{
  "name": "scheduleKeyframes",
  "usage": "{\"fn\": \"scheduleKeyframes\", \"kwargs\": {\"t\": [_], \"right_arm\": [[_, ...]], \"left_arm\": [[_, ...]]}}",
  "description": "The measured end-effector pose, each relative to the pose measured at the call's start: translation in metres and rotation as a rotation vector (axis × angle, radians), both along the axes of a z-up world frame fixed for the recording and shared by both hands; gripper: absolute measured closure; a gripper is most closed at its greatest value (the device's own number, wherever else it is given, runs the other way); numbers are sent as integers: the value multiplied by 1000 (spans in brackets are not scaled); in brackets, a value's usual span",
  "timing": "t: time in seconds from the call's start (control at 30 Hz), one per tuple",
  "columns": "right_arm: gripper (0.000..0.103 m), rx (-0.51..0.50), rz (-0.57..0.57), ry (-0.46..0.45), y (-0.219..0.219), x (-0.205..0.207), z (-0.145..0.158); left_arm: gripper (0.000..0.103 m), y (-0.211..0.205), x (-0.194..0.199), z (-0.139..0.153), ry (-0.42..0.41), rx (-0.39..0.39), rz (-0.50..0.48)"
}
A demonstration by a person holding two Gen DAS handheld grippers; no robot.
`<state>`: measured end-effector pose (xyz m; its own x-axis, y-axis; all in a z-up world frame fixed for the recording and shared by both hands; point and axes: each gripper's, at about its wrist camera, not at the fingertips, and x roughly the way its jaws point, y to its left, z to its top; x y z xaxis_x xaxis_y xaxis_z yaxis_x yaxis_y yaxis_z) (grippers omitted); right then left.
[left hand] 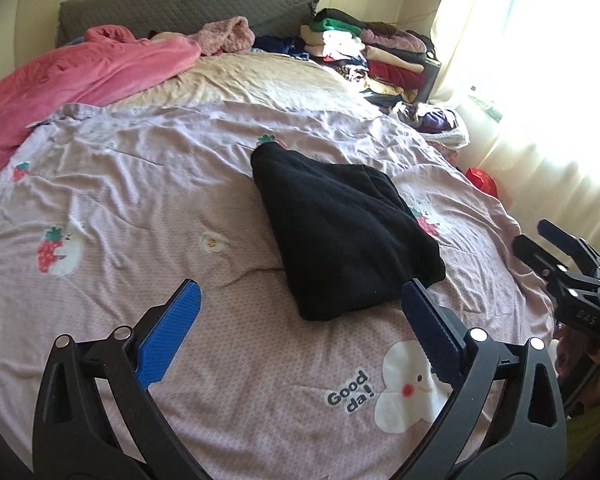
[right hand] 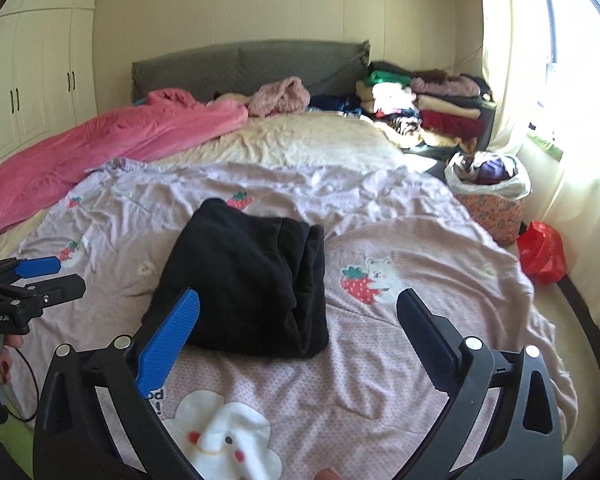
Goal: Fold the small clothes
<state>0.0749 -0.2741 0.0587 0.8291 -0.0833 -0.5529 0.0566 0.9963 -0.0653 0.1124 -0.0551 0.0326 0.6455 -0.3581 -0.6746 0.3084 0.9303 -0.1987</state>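
A black garment [left hand: 340, 232], folded into a thick wedge-like bundle, is lying on the lilac strawberry-print quilt [left hand: 148, 200] that is covering the foot half of the bed — roughly midway between the bed's left and right edges and closer to the foot edge than to the grey headboard [right hand: 244, 64]. Its layered fold is showing along the side facing the window.

The left hand-held gripper [left hand: 300, 320] is hovering just short of the bundle's near corner with its blue-padded fingers [left hand: 168, 340] spread wide, holding nothing. The right hand-held gripper [right hand: 298, 322] is likewise hanging over the quilt with its fingers apart and empty; the garment's near edge is sitting between and just beyond its tips. Each gripper is showing at the margin of the other's view, clear of the cloth.

A pink blanket [right hand: 112, 140] is lying bunched along the bed's left edge toward the head, and a stack of folded clothes [right hand: 428, 108] is piled at the head-right corner. Beside the right edge a lined bin [right hand: 492, 196] and a red bag [right hand: 540, 252] are sitting on the floor.
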Motion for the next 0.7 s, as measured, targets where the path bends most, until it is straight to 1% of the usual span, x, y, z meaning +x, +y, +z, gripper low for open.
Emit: {"fn": "scheduleKeyframes", "kwargs": {"t": [0.17,0.3,0.47,0.57,0.63,0.7], "right_arm": [[4,-30,-4,-49,5,-29,11],[4,-31,-22,-71,2,-52,18],[4,-23,-42,-99,-1,-75,20],[4,0,-58,-99,-5,-86,15],[4,17,-70,-69,-5,-89,8],[4,30,-57,-48,-3,-93,1]], "left_arm": [[9,10,-18,8,-31,7,29],[9,19,-36,12,-51,2,47],[9,28,-60,6,-55,-14,39],[9,31,-74,0,-55,-6,33],[9,34,-81,-5,-54,3,39],[9,36,-88,-10,-47,6,36]]}}
